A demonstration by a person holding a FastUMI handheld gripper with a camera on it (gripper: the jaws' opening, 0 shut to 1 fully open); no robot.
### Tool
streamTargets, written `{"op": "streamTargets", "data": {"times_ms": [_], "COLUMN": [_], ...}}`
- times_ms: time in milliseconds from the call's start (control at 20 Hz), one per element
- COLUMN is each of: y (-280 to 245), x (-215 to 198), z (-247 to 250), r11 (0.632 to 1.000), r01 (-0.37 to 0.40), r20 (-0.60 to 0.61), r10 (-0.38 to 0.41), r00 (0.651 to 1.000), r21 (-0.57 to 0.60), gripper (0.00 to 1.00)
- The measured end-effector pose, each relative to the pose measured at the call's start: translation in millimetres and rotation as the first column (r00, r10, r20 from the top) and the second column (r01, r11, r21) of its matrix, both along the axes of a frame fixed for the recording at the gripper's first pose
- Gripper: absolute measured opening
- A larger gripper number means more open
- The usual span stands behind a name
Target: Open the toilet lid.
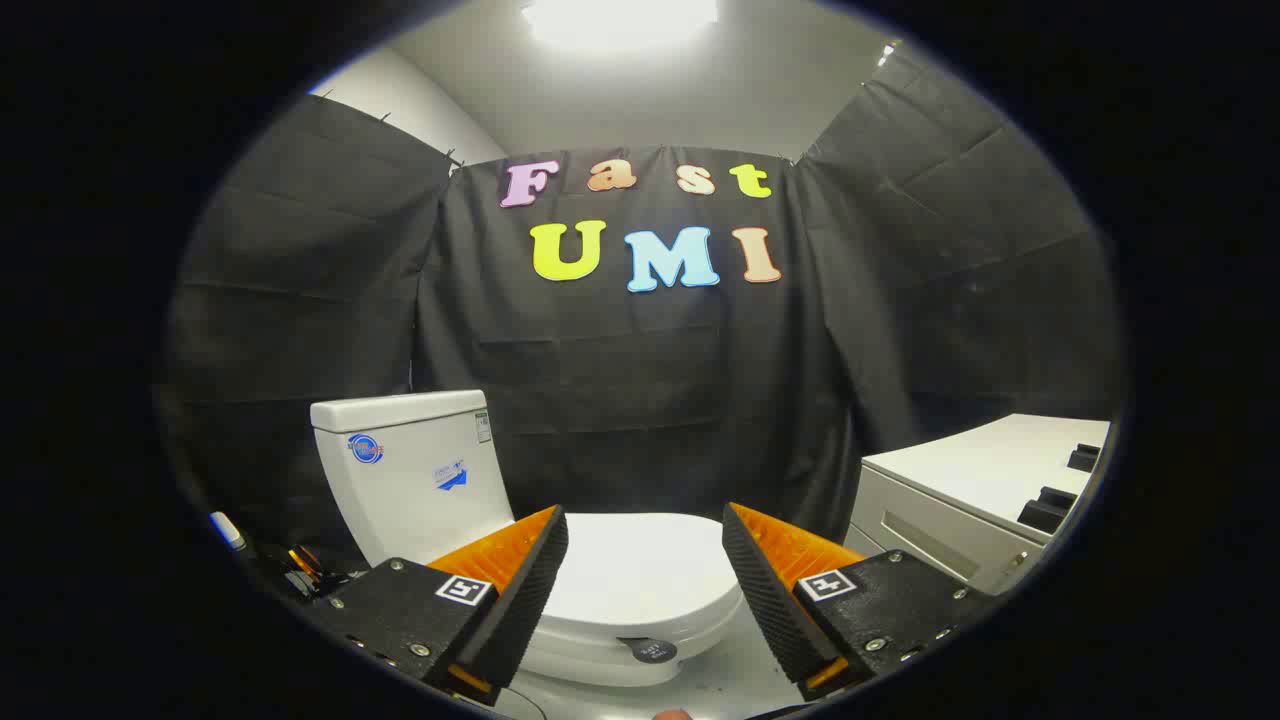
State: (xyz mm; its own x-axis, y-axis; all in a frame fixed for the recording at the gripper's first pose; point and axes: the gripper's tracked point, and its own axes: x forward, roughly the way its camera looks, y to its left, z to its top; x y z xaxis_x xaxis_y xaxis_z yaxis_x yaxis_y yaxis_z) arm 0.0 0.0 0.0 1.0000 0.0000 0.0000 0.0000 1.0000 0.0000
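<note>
To your far left, small items (pixel 300 565) sit low against the black cloth wall (pixel 620 400); they are too dark to identify. Next comes the white toilet tank (pixel 410 480), upright, with stickers on its front face. Ahead of the tank, the toilet lid (pixel 640 570) lies flat and closed over the bowl, seen between and just beyond your fingers. Your gripper (pixel 645 575) is released: the left finger (pixel 520 590) and right finger (pixel 765 590) stand well apart and touch nothing. A dark round button (pixel 653 651) sits at the front rim below the lid. To your right stands a white cabinet (pixel 960 500) with black handles (pixel 1050 508).
</note>
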Motion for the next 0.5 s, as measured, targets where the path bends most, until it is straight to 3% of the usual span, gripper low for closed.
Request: {"op": "streamTargets", "data": {"times_ms": [500], "y": [-1.2], "x": [-0.9], "z": [1.6], "r11": [1.0], "r01": [-0.002], "r20": [0.0], "r10": [0.002], "r00": [1.0], "r21": [-0.011], "gripper": [0.95]}}
